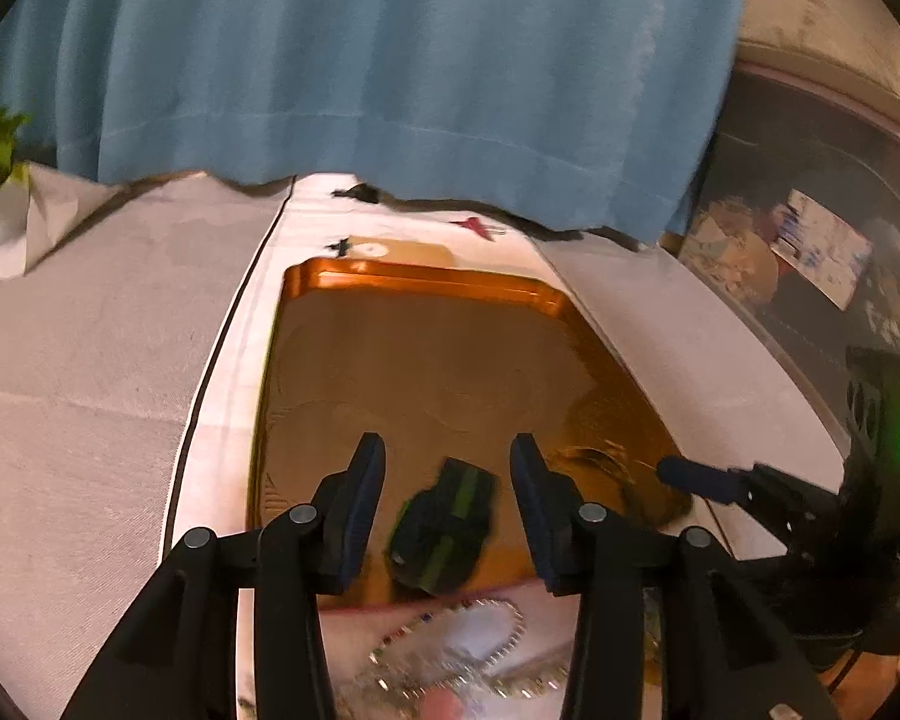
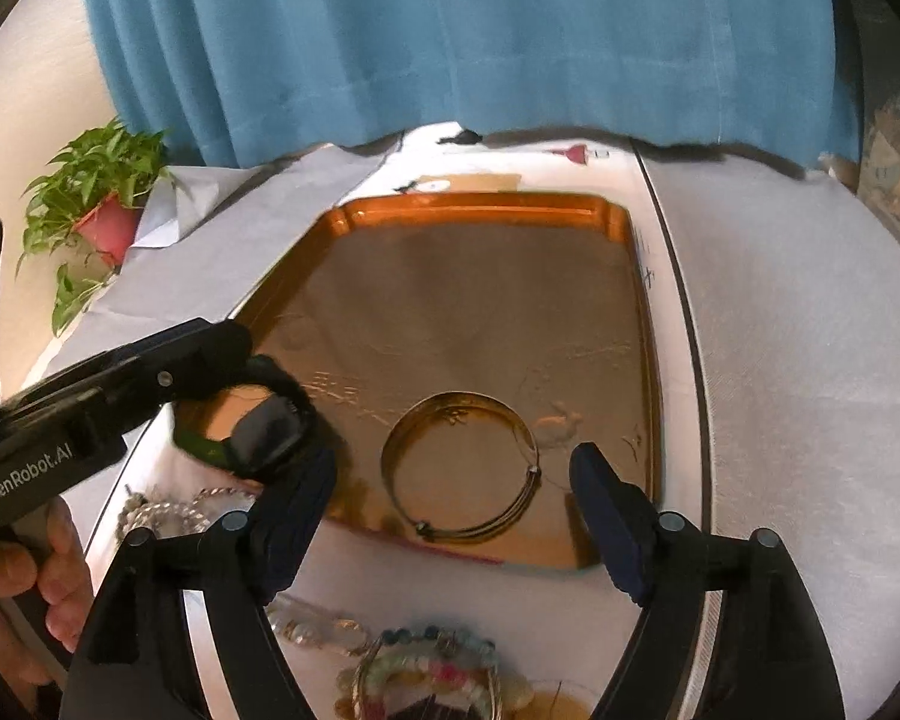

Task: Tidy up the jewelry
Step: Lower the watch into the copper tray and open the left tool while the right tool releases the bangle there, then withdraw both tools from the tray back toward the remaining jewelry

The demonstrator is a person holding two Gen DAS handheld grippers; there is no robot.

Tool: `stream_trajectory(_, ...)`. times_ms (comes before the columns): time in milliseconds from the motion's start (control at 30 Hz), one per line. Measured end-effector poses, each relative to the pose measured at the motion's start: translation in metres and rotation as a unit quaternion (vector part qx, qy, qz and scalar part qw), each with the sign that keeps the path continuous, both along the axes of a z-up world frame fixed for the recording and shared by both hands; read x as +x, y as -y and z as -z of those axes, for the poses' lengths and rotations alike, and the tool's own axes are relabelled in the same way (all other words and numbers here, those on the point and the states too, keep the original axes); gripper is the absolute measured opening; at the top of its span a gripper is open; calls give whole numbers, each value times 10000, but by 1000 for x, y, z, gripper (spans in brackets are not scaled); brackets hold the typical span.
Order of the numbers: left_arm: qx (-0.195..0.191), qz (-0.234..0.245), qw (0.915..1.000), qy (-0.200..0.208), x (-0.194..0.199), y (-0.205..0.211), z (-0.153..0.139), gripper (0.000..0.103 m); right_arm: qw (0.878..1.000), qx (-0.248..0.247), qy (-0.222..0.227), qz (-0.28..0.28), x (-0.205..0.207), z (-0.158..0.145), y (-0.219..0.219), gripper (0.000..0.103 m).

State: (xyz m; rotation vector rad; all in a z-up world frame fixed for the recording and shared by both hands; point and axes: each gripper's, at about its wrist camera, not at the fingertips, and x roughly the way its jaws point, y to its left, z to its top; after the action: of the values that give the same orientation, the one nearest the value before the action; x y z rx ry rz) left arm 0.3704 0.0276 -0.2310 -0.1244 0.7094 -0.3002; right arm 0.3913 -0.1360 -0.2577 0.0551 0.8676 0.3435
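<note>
two tongs hung over the tray (image 2: 480,207): right gripper (image 2: 456,516) gaped empty over the bangle (image 2: 459,468), apparently released; left gripper (image 1: 447,507) stood part-open, watch (image 1: 441,531) between its jaws, no pad visibly pressing.

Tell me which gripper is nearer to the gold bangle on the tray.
Right. The right gripper is open with the gold bangle lying just ahead between its fingers. The left gripper is off to the side, over the black smartwatch.
</note>
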Motion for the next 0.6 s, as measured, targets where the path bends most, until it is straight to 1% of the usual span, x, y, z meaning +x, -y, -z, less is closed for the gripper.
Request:
stream_trajectory(100,191,184,9996,135,-21,8,-11,45,9995,36,288,-127,-17,-14,-1,82)
stream_trajectory(167,265,321,9990,183,-40,13,-16,52,9990,-10,432,-82,-32,-23,-1,91)
stream_trajectory(200,247,341,9989,203,-49,14,-20,53,9989,46,466,-96,-38,-26,-1,92)
stream_trajectory(233,299,323,9988,234,-60,16,-24,58,9986,77,508,-122,-48,-30,-2,94)
stream_trajectory(300,462,289,9979,348,-82,22,-36,64,9978,113,643,-109,-70,-38,-2,96)
stream_trajectory(367,512,383,9972,389,-102,28,-46,74,9968,79,798,-31,-94,-48,-2,97)
stream_trajectory(400,547,428,9968,403,-114,32,-52,76,9957,51,923,48,-111,-57,-1,97)
stream_trajectory(467,577,470,9959,508,-142,36,-67,84,9940,50,1077,169,-136,-69,2,102)
stream_trajectory(500,591,476,9956,546,-153,38,-73,87,9932,109,1145,181,-151,-76,4,103)
stream_trajectory(533,598,478,9954,575,-166,39,-78,93,9925,215,1198,132,-165,-82,6,103)
stream_trajectory(600,576,527,9952,588,-188,42,-88,95,9910,370,1286,76,-193,-94,9,103)
